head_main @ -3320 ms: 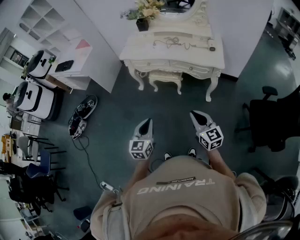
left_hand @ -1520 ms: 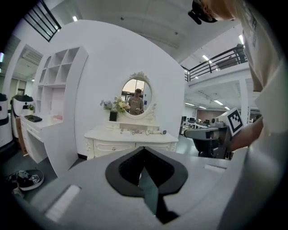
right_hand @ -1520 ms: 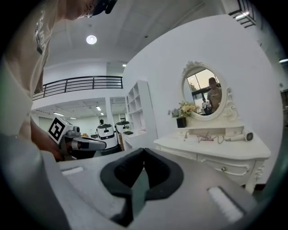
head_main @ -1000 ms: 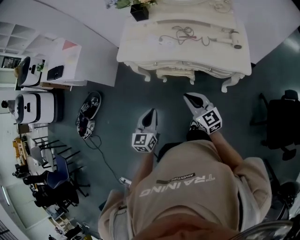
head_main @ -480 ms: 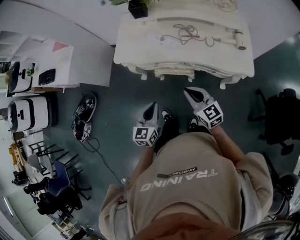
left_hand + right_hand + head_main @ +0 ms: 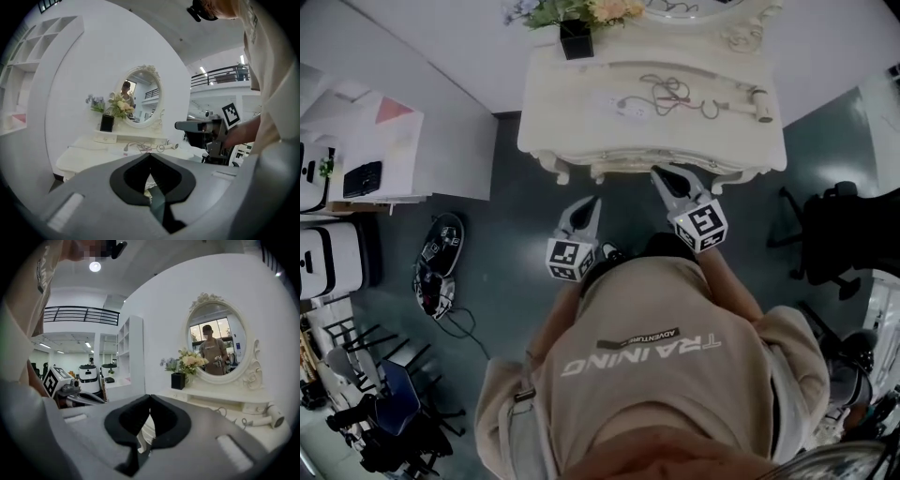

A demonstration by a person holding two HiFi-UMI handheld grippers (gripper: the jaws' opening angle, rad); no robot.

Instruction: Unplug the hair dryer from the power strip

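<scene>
Left claw (image 6: 592,201) and right claw (image 6: 657,172) now nearer dressing table (image 6: 572,105), both closed, empty; flowers (image 6: 581,11) in black vase (image 6: 574,40).

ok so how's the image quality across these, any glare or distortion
Head view: dim, colours washed out. Left gripper view: round fisheye frame, black corners, white wall bent into an arc. Right gripper view: same frame, ceiling lamp blown out.

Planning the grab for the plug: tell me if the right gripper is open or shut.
Shut. In the right gripper view the right gripper has its jaws meeting at the tips, with nothing between them.
</scene>
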